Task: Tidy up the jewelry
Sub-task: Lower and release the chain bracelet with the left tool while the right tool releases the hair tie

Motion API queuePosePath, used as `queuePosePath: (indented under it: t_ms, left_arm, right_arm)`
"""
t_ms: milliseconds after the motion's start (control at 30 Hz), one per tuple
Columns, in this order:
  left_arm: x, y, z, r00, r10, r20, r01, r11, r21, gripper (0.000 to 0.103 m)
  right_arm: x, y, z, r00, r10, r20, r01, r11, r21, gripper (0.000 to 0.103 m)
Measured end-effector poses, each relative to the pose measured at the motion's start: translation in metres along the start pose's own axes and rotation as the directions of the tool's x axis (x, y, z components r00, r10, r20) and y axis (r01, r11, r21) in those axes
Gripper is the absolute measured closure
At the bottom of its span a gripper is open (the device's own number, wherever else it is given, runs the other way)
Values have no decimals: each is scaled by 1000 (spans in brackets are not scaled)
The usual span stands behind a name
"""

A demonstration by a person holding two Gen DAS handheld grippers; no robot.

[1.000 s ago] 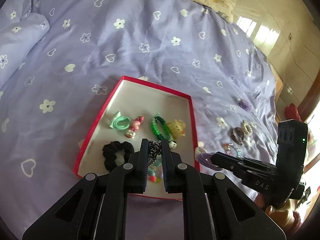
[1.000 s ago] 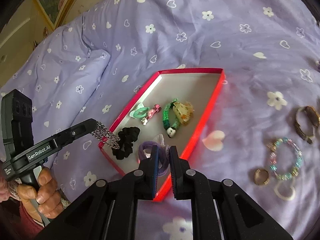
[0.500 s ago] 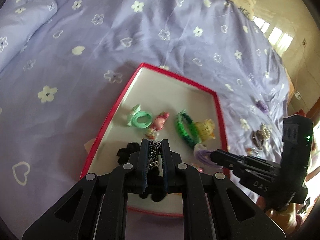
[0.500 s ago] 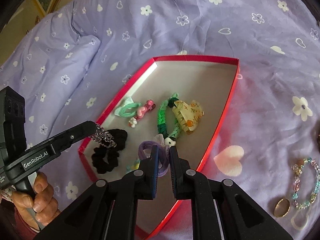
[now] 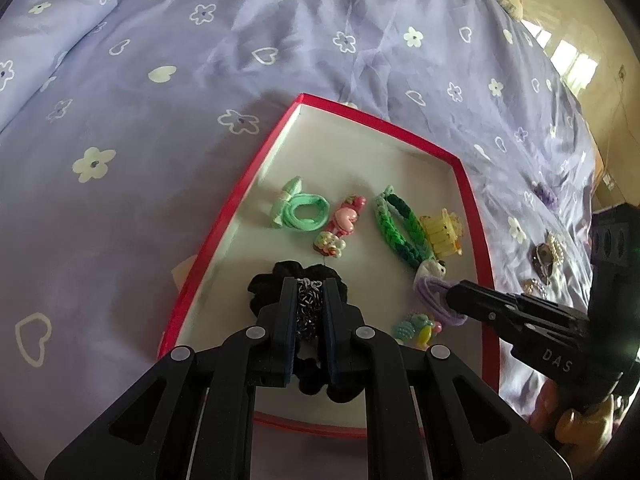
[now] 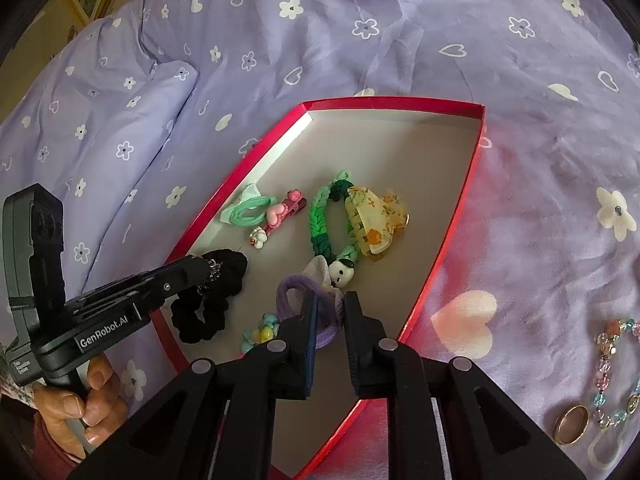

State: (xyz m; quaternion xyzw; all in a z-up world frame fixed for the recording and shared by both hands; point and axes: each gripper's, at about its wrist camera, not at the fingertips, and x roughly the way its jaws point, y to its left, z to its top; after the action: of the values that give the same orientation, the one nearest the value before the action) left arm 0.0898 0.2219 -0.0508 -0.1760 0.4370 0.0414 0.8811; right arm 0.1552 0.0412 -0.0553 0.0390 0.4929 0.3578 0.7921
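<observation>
The left gripper (image 5: 309, 292) is clamped on a silver chain (image 5: 308, 305) over the black scrunchie (image 6: 216, 292) in the red tray (image 6: 400, 103). The right gripper (image 6: 330, 308) has just been opening; the purple hair tie (image 6: 296, 294) lies between its jaws, seemingly loose. Green ties (image 5: 400, 226), clips and a yellow claw clip (image 6: 374, 216) lie farther in.

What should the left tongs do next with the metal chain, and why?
Probably open and let go. The left tongs grip the metal chain low over the black scrunchie, inside the red tray, so it would likely drop in with the other pieces.
</observation>
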Motion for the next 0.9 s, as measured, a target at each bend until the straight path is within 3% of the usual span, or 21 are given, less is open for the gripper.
queuePosePath:
  t_ms: [500,600,733,900]
  left_arm:
    - [-2,-5,-2,999,43,-11,-43,999,30,90]
    - [-5,-7,-2,999,46,-9,-45,998,33,83]
    - [-15,-11,-3,999,54,6,-54,998,38,62]
    - [-26,-13,-9,999,51,10,-51,999,13,46]
  right_arm:
    - [-10,-1,0,999,33,26,-34,999,28,81]
    - [-18,0,0,998,43,38,-44,999,30,79]
    - [-35,0,-4,996,55,73,-57,998,34,62]
    - [-58,-13,-14,994,43,105,-50,997,62,61]
